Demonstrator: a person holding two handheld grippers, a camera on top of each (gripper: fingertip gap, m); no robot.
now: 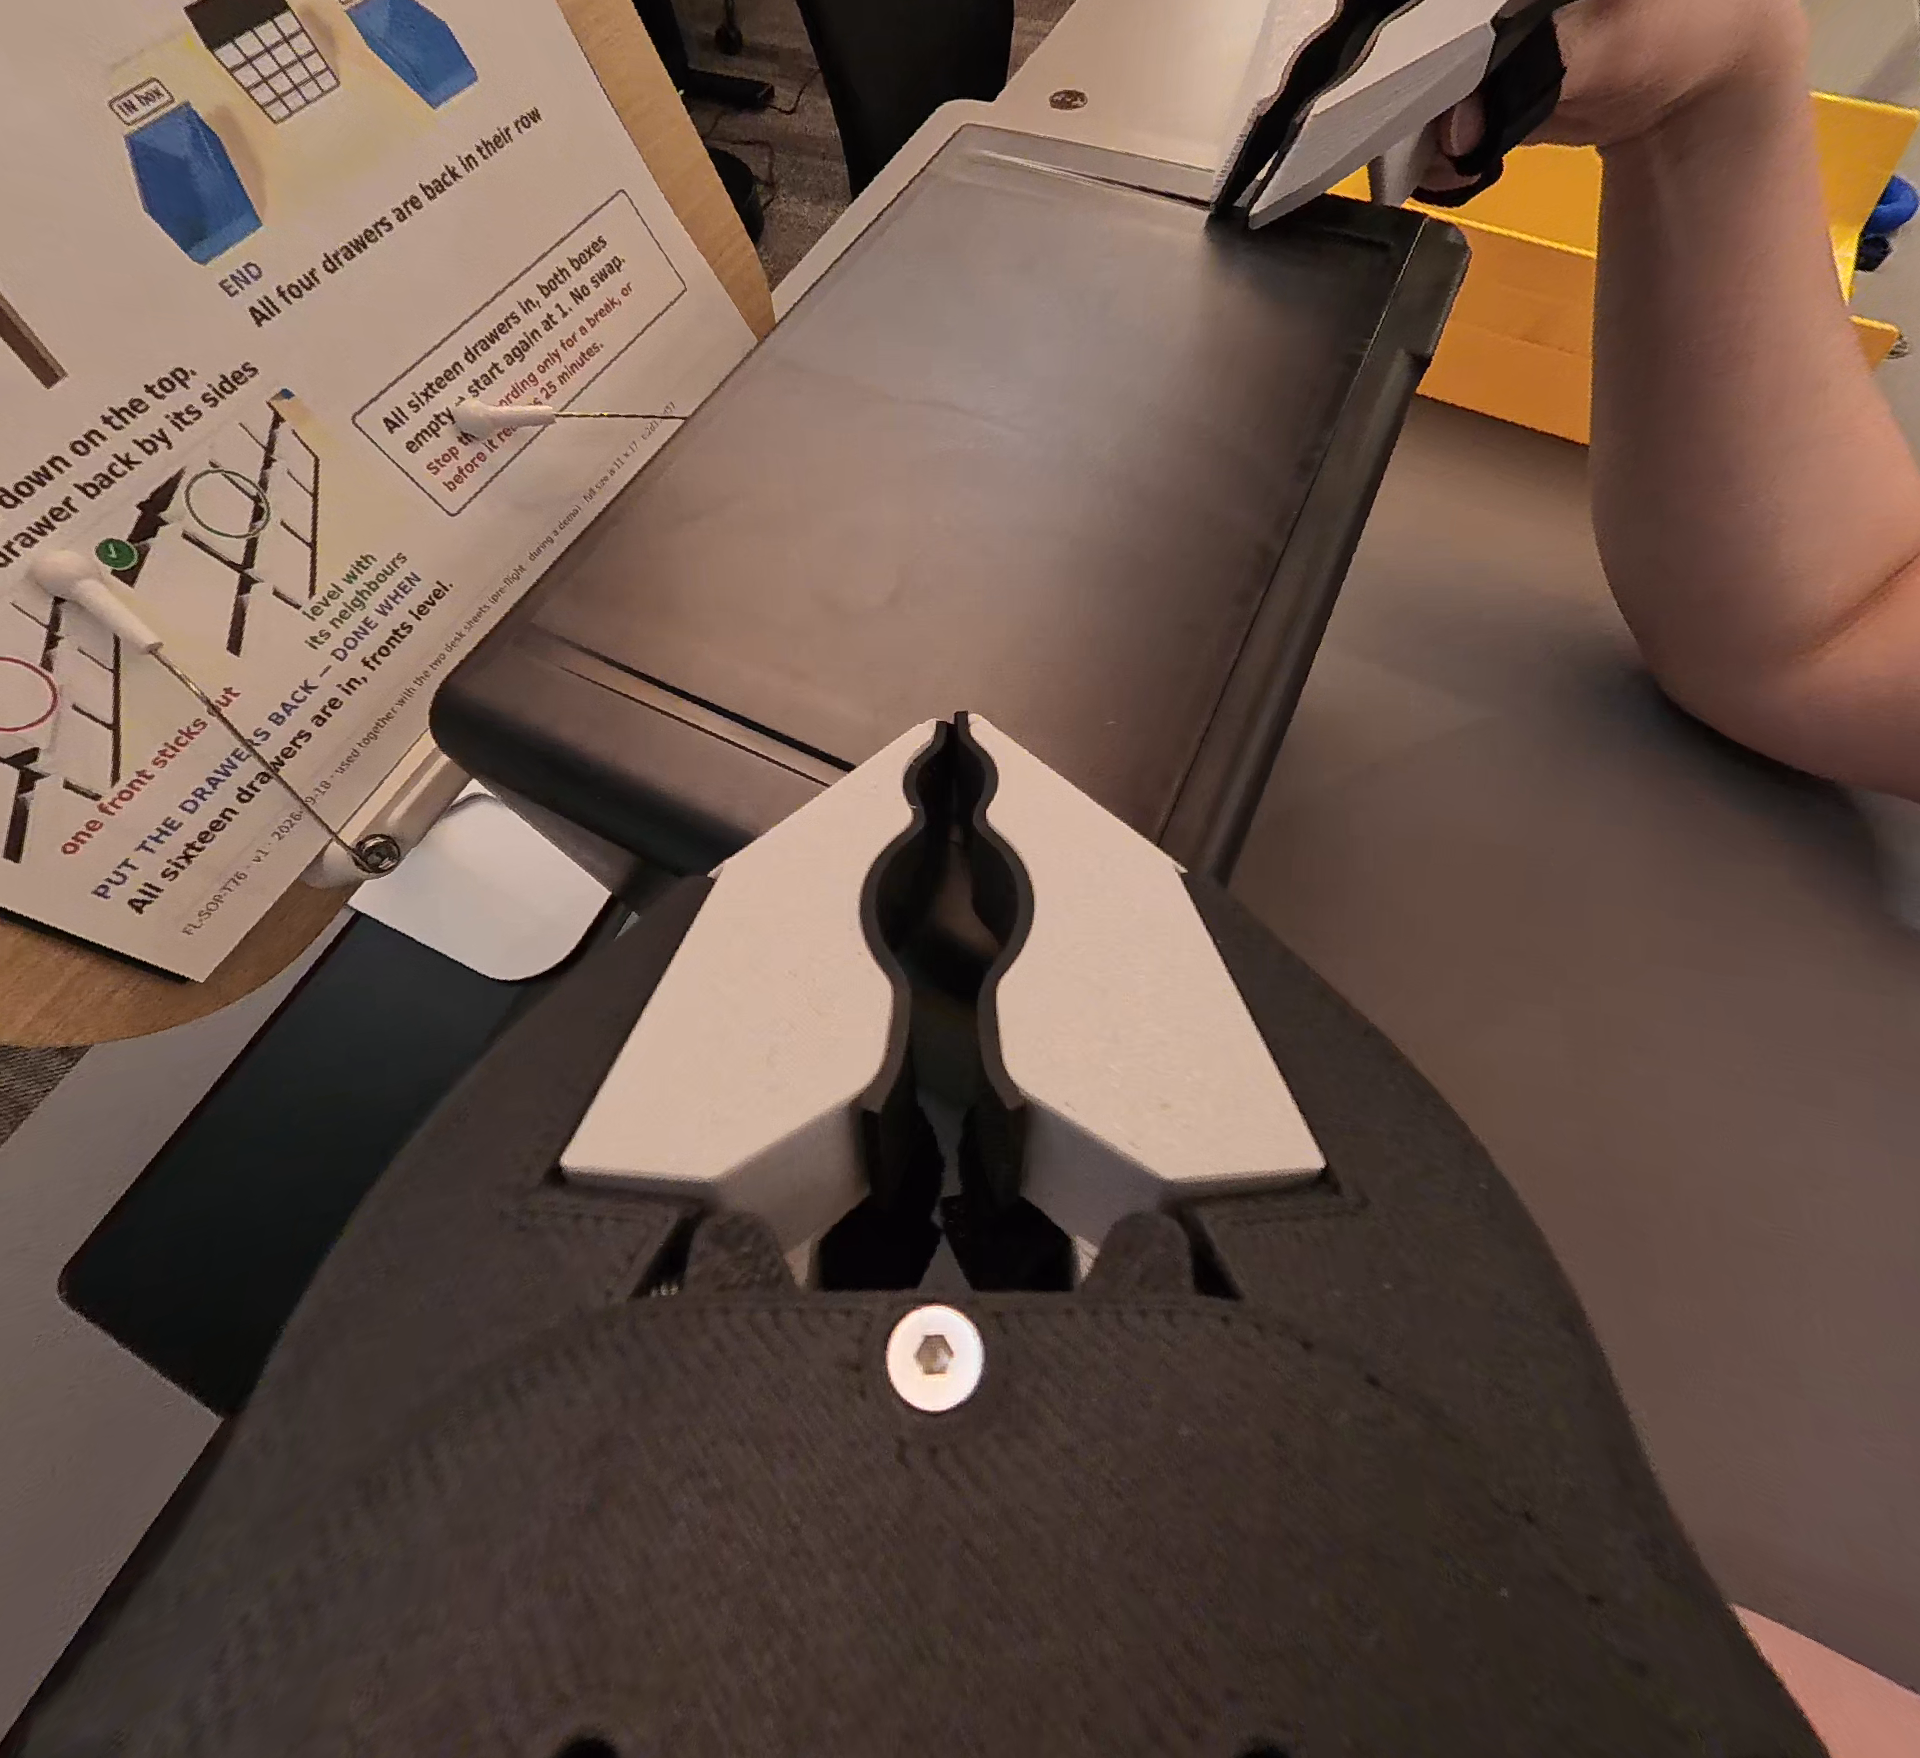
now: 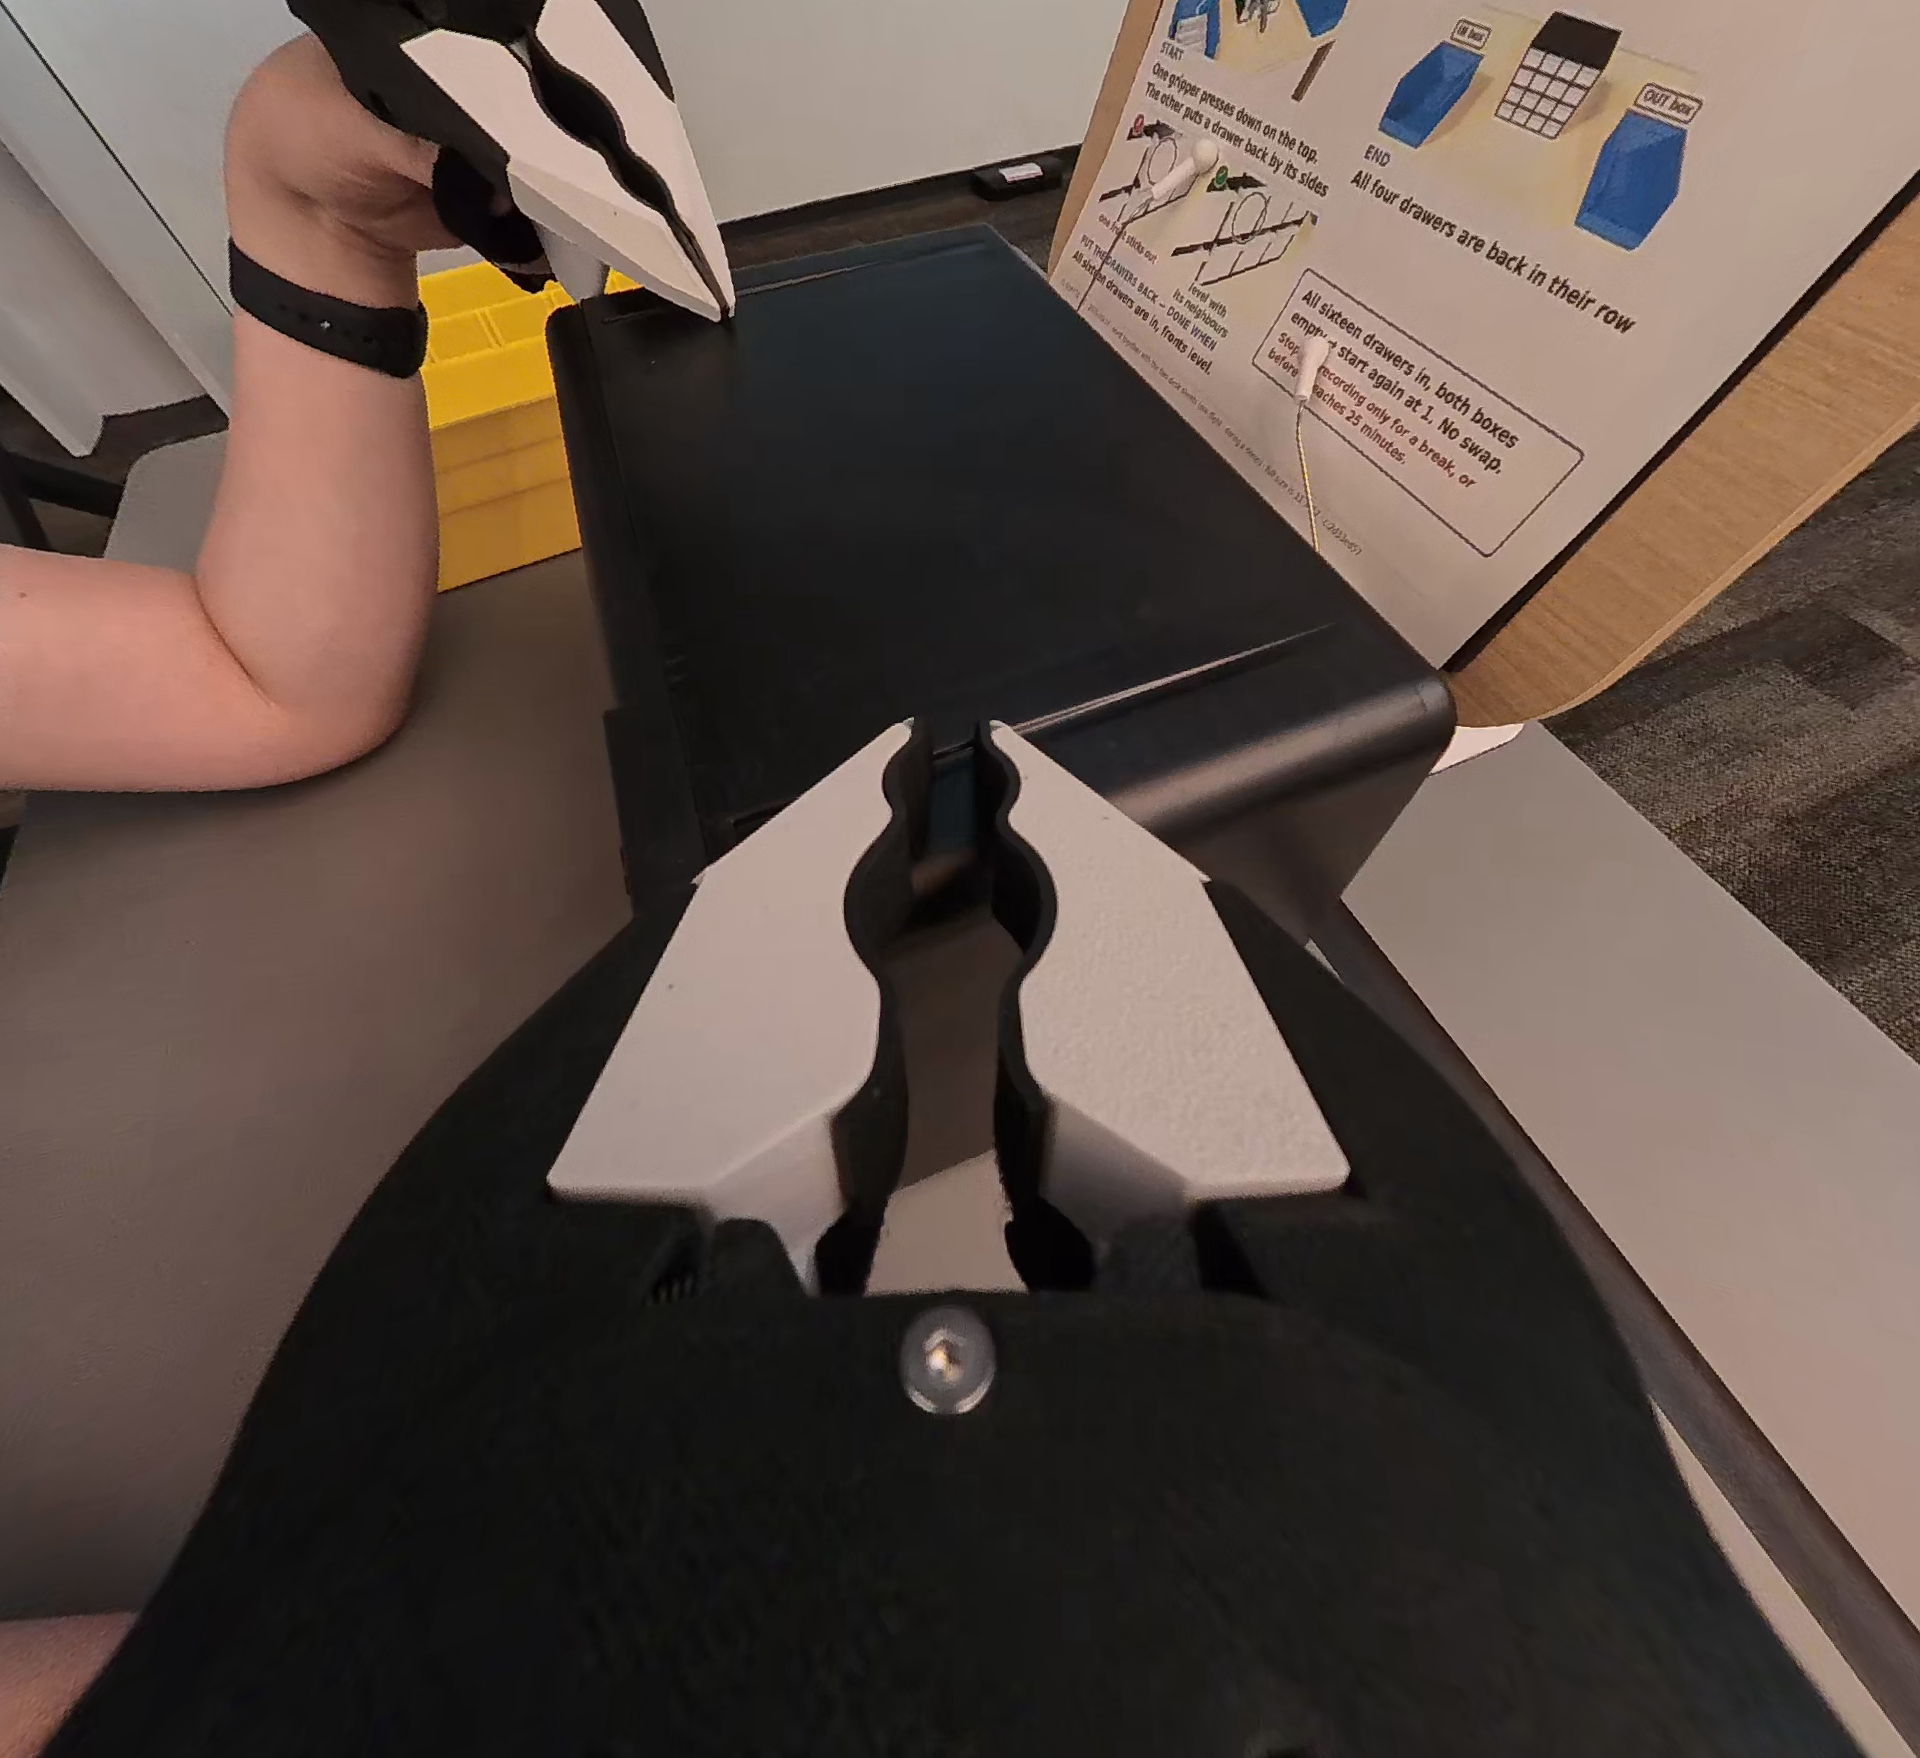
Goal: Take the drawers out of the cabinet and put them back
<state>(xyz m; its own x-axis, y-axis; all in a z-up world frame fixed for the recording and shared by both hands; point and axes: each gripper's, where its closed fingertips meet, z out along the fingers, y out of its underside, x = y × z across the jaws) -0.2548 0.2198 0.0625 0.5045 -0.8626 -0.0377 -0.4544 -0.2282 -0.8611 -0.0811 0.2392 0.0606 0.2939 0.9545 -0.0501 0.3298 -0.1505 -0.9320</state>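
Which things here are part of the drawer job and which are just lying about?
Job: cabinet, left tongs, right tongs, both tips at its top, yellow bin.
Lying about: instruction sheet, wooden board, table.

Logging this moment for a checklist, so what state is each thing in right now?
Left gripper: shut, empty, tips at one end of the cabinet top.
Right gripper: slightly open, holding nothing, tips at the opposite end.
Cabinet: upright on the table, top bare; drawers hidden.
Yellow bin: beside the cabinet; contents hidden.
Instruction sheet: propped upright behind.
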